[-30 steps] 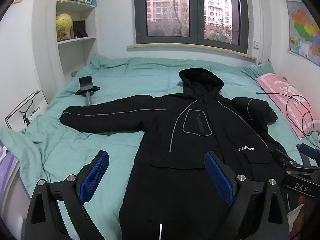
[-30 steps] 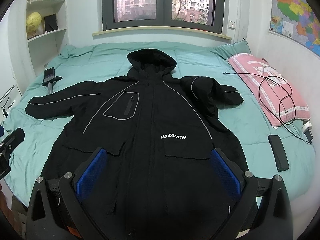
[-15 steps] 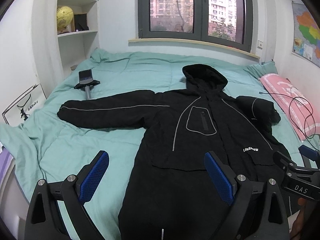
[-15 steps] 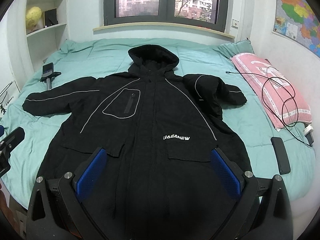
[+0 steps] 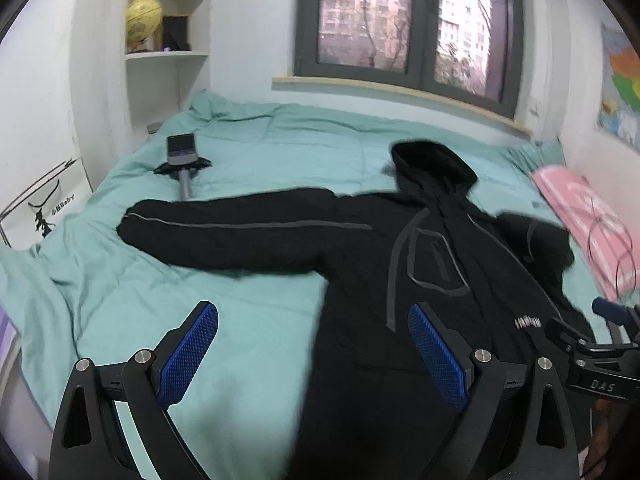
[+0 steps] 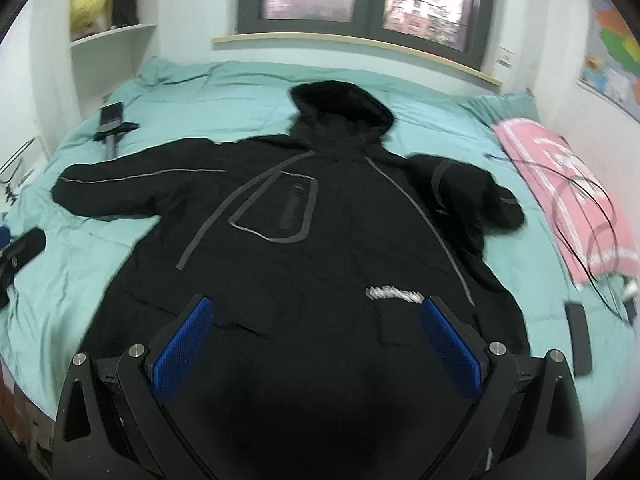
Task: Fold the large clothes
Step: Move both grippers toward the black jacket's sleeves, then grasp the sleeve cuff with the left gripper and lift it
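A large black hooded coat [image 5: 420,264] [image 6: 312,248] with grey piping lies face up on the teal bed. Its left sleeve [image 5: 224,232] stretches out flat toward the bed's left side. The right sleeve [image 6: 472,204] is bunched near the pink pillow. My left gripper [image 5: 316,344] hovers open above the coat's lower left edge, holding nothing. My right gripper [image 6: 320,340] hovers open over the coat's lower front, below the white chest lettering [image 6: 394,294], with nothing between its blue pads. The right gripper's body [image 5: 592,360] shows at the right edge of the left wrist view.
A phone on a stick mount [image 5: 182,156] [image 6: 110,120] lies at the bed's far left. A pink pillow [image 6: 560,192] with a black cable [image 6: 592,208] is on the right, and a dark phone [image 6: 578,336] lies near the right edge. Shelves [image 5: 168,54] and a window [image 5: 400,24] stand beyond.
Both grippers have moved forward and lower toward the coat, so it fills more of each view. The left view has swung toward the outstretched sleeve. Both stay open.
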Demonstrator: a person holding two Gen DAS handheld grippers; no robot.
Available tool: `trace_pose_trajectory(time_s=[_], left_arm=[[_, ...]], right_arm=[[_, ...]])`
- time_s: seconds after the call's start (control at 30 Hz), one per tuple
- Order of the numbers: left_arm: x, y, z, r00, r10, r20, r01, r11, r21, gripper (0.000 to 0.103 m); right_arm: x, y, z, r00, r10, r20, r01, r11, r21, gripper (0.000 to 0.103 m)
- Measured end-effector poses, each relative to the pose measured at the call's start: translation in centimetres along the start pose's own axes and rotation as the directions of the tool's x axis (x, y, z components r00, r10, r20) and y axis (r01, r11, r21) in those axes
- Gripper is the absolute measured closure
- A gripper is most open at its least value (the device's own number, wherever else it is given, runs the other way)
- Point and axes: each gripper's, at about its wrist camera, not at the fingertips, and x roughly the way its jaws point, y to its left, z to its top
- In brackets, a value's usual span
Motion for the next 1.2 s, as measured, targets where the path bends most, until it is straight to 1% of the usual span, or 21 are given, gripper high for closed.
trace_pose_trajectory(time_s=[0.1,0.13,0.23,0.37,0.47,0.57,0.6,0.67,0.7,0.73,0.77,0.8,0.87,0.9,0.93,0.97,1.0,1.07,1.13,1.17,1.2], left_arm=[[1.5,5.9,3.4,1.0,0.007,0.004,-0.007,0.997,-0.078,0.007],[1.9,7.3,4.3,1.0,0.01,0.009,-0.009,0.995,-0.097,0.007],[4.7,12.7,7.6,1.0,-0.009,0.01,0.011,0.988,-0.153,0.007],[9.9,18.6,9.8,1.0,-0.005,-0.02,-0.001,0.969,-0.247,0.007],[14.6,23.3,9.8,0.999,0.004,-0.033,-0.016,0.933,-0.36,0.007],[18.3,26.8,9.7,0.993,0.1,-0.058,-0.115,0.903,-0.413,0.007],[19.8,28.4,9.7,0.989,0.138,-0.061,-0.15,0.886,-0.44,0.007],[21.6,30.7,9.7,0.986,0.155,-0.059,-0.165,0.865,-0.473,0.007],[22.9,32.1,9.3,0.981,0.181,-0.067,-0.189,0.843,-0.504,0.007],[23.6,32.8,9.0,0.979,0.189,-0.077,-0.201,0.831,-0.518,0.007],[24.6,33.7,8.6,0.981,0.175,-0.087,-0.194,0.821,-0.537,0.007],[26.0,34.6,8.0,0.988,0.127,-0.092,-0.157,0.816,-0.557,0.007],[28.0,35.2,7.3,0.992,0.069,-0.11,-0.119,0.821,-0.558,0.007],[28.5,35.0,7.0,0.989,0.075,-0.126,-0.132,0.827,-0.547,0.013],[28.7,34.4,7.0,0.987,0.107,-0.12,-0.154,0.84,-0.52,0.021],[28.7,33.6,6.9,0.984,0.134,-0.121,-0.177,0.854,-0.49,0.04],[28.6,32.7,7.2,0.977,0.183,-0.111,-0.213,0.873,-0.439,0.052],[27.7,30.9,7.5,0.968,0.24,-0.068,-0.248,0.894,-0.374,0.064],[26.7,29.7,7.9,0.964,0.265,-0.022,-0.257,0.907,-0.333,0.064],[26.4,29.1,8.0,0.967,0.256,-0.007,-0.244,0.916,-0.319,0.063],[26.3,28.9,8.1,0.971,0.237,-0.002,-0.226,0.923,-0.311,0.056]], right_arm=[[0.9,1.5,2.9,0.992,0.12,0.039,-0.12,0.993,-0.008,0.0],[1.4,2.0,4.3,0.982,0.174,0.067,-0.175,0.985,-0.003,0.0],[3.9,3.0,7.3,0.953,0.255,0.164,-0.256,0.967,-0.014,0.0],[10.4,4.5,8.1,0.952,0.169,0.257,-0.166,0.986,-0.035,0.0],[16.9,5.2,5.3,0.966,0.116,0.231,-0.113,0.993,-0.024,0.0],[22.2,5.9,3.2,0.989,0.113,0.096,-0.111,0.993,-0.028,0.004],[22.4,6.0,3.5,0.989,0.118,0.084,-0.116,0.993,-0.031,0.004],[22.3,5.9,3.6,0.983,0.143,0.117,-0.141,0.99,-0.031,0.001],[22.6,5.8,3.6,0.982,0.147,0.115,-0.145,0.989,-0.028,0.001],[22.9,5.8,3.6,0.983,0.151,0.103,-0.149,0.989,-0.025,0.001],[23.3,5.7,3.7,0.982,0.156,0.104,-0.155,0.988,-0.022,0.001],[23.8,5.6,3.8,0.982,0.166,0.089,-0.166,0.986,-0.012,0.001],[24.6,5.1,3.9,0.981,0.185,0.064,-0.186,0.982,0.016,0.001],[24.8,4.6,3.9,0.979,0.197,0.054,-0.199,0.98,0.031,0.001],[24.9,4.4,3.8,0.977,0.207,0.049,-0.209,0.977,0.047,0.0],[25.0,4.1,3.9,0.976,0.213,0.046,-0.216,0.975,0.06,0.0],[24.7,4.2,3.6,0.975,0.218,0.046,-0.221,0.973,0.067,0.0],[24.8,4.3,3.5,0.975,0.216,0.042,-0.218,0.974,0.066,0.0],[24.8,4.7,3.4,0.978,0.206,0.039,-0.208,0.976,0.056,0.0],[24.8,4.7,3.4,0.978,0.203,0.037,-0.205,0.977,0.054,0.0],[24.9,4.8,3.3,0.979,0.202,0.035,-0.204,0.978,0.052,0.0]])
